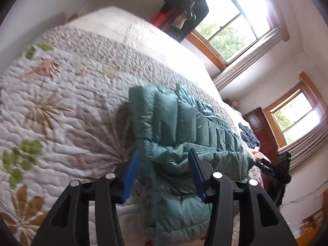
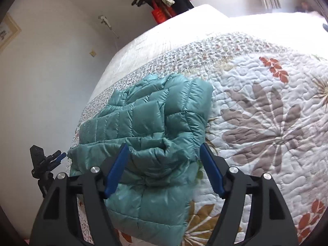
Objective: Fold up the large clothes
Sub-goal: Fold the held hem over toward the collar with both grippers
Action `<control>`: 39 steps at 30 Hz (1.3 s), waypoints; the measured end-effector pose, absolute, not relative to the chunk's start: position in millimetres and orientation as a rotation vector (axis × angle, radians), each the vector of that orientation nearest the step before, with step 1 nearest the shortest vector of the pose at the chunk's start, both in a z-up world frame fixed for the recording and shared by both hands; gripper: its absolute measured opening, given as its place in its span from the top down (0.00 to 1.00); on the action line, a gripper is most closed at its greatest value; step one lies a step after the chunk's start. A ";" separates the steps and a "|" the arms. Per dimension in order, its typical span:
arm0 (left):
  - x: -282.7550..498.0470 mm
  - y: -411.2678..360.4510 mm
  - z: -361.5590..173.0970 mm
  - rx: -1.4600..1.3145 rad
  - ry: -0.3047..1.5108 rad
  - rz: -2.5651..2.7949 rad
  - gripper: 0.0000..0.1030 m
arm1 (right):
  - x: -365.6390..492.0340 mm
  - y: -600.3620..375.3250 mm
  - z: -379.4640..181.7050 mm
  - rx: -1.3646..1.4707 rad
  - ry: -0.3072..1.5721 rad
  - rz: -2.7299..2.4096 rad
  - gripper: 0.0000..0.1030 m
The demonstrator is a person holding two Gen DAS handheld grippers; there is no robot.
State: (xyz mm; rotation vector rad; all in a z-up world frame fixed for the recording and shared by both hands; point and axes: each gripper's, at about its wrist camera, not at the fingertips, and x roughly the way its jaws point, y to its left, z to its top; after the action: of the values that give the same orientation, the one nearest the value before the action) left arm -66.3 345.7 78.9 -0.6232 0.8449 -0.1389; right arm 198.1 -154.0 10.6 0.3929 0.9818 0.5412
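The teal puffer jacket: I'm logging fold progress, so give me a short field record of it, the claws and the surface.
garment: teal puffer jacket, quilted, bunched and partly folded over itself
surface: floral quilt on a bed
position: near the bed's edge, one part hanging over it
left claw: open, jacket fabric between its fingers, not clamped
right claw: open, over the jacket's near fold
other clothes: dark garment further along the bed
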 end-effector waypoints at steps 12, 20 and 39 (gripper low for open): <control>-53.9 284.7 44.2 -0.410 0.964 -0.143 0.31 | 200.5 -83.9 -20.0 0.082 1.057 0.554 0.34; -76.1 260.3 46.8 -0.346 0.963 -0.131 0.85 | 179.6 -79.7 -22.8 0.065 1.053 0.536 0.89; -39.6 249.2 157.0 -0.285 0.681 -0.096 0.91 | 197.7 -103.1 81.0 0.172 0.871 0.504 0.92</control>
State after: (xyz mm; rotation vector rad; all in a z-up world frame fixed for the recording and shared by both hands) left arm -39.6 249.2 157.0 -0.2848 0.6814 -0.0958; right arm 197.7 -103.1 81.0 0.1721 0.8711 0.5040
